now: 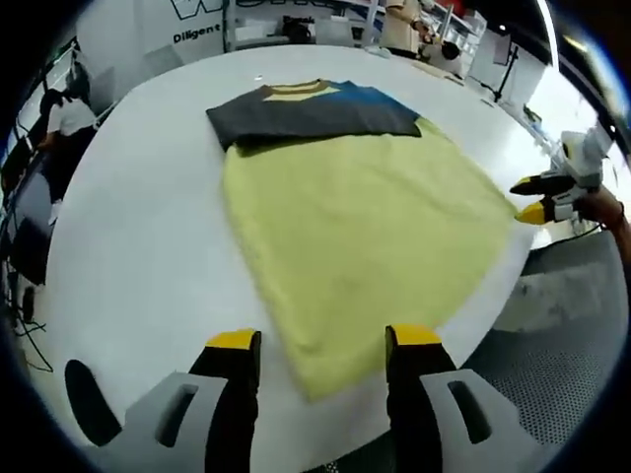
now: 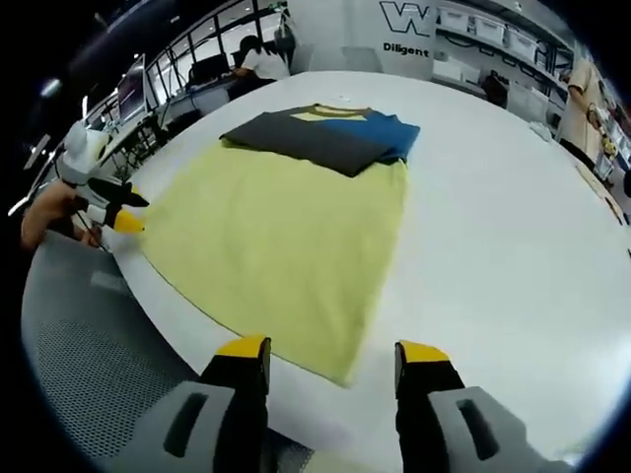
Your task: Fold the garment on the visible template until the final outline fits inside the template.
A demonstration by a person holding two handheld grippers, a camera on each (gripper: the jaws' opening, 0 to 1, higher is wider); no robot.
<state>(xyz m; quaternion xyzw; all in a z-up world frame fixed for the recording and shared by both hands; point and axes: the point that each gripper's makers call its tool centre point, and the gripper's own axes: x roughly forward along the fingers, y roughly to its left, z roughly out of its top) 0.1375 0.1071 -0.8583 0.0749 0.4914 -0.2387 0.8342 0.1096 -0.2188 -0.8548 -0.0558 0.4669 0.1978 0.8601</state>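
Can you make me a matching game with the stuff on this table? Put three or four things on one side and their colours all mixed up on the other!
Things:
1. shirt body
2. folded sleeves
3. shoulder patch
4. table

Colours:
A. white
B. blue
C. pale yellow
D. dark grey

Right pairs: 1-C, 2-D, 3-B, 4-A
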